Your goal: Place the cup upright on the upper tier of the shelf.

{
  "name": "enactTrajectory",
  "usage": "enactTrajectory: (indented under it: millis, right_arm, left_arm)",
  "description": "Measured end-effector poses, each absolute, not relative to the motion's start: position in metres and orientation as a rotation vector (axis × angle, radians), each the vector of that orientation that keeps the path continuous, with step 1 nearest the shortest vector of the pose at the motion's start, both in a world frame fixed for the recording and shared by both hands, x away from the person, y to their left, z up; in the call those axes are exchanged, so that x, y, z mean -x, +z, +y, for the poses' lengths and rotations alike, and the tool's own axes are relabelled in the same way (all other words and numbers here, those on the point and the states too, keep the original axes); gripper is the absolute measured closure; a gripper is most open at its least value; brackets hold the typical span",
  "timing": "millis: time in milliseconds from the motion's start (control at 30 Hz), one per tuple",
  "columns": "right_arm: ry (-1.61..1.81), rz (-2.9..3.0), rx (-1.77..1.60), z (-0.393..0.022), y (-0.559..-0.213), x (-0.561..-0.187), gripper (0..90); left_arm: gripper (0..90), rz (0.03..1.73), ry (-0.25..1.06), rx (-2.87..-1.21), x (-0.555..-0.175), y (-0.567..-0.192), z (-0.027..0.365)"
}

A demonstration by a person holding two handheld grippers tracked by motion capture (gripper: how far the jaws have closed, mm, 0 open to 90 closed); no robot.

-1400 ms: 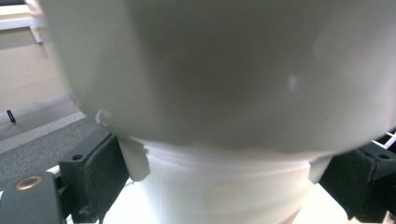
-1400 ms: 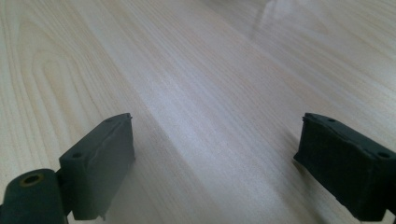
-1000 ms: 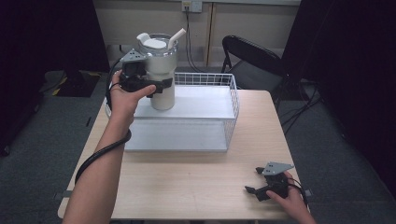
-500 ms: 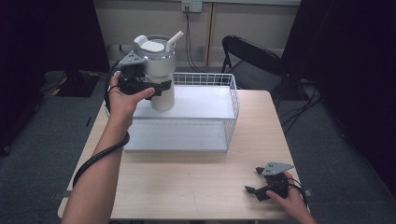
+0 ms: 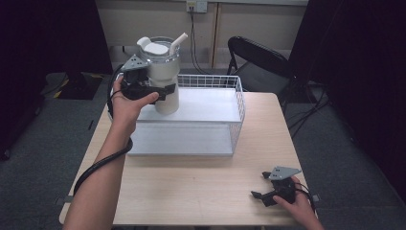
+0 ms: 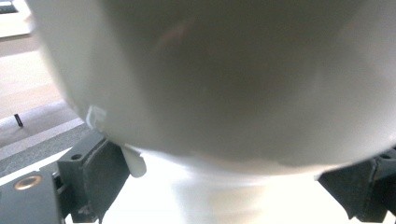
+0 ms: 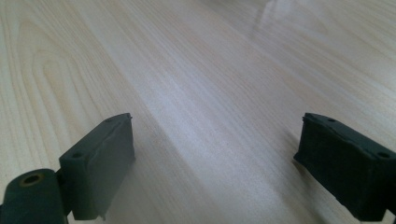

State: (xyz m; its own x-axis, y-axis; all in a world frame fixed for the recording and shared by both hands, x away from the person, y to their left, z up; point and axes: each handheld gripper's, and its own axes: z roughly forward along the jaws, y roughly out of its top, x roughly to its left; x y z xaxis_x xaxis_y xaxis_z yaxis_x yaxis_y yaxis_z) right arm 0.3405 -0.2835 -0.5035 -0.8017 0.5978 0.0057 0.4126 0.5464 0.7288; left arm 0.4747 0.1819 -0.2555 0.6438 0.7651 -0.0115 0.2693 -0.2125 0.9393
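Observation:
A tall white tumbler (image 5: pixel 163 72) with a clear lid and a white straw stands upright over the back left corner of a white wire basket (image 5: pixel 238 103). My left gripper (image 5: pixel 165 91) is shut on its lower body. In the left gripper view the tumbler (image 6: pixel 224 84) looms close, and my left gripper (image 6: pixel 233 186) clamps its narrower base from both sides. I cannot tell whether the base touches the basket floor. My right gripper (image 5: pixel 259 185) rests open on the wooden table (image 5: pixel 201 191) near the front right corner. In its own view my right gripper (image 7: pixel 219 163) holds nothing.
The basket has wire walls at its back and right side and a flat white floor. A black folding chair (image 5: pixel 258 60) stands behind the table's far right corner. Bare tabletop lies between the basket and the right gripper.
The left gripper and the tumbler have shifted a little to the left. The right gripper has stayed where it was.

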Motion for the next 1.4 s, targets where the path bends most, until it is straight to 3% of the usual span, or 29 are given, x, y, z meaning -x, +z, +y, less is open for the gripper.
enactTrajectory:
  millis: [1400]
  right_arm:
    - [1.103, 2.541, -0.843, -0.283, -0.504, -0.341, 10.2]
  left_arm:
    - [15.6, 0.867, 0.534, -1.791, -0.455, -0.265, 0.198]
